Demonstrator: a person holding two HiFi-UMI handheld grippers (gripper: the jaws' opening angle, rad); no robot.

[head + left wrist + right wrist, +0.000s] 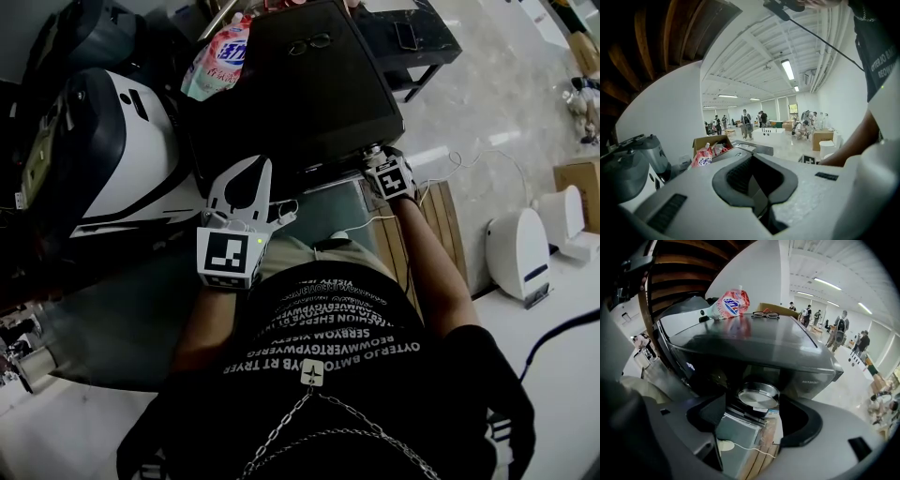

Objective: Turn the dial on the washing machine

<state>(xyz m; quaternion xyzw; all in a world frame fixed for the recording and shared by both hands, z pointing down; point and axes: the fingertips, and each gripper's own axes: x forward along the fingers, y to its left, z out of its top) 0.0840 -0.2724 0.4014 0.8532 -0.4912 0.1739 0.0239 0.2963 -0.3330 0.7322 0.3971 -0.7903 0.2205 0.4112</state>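
Right gripper point(753, 402) is open, jaws either side of the silver dial point(758, 395) at lower centre of the frame, on the front of the dark washing machine point(754, 341); contact unclear. Left gripper point(259, 169) is closed, empty, centre-left in the head view.

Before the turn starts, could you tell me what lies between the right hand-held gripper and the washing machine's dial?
Nothing: in the right gripper view, the dial sits directly between the parted jaws of the right hand-held gripper.
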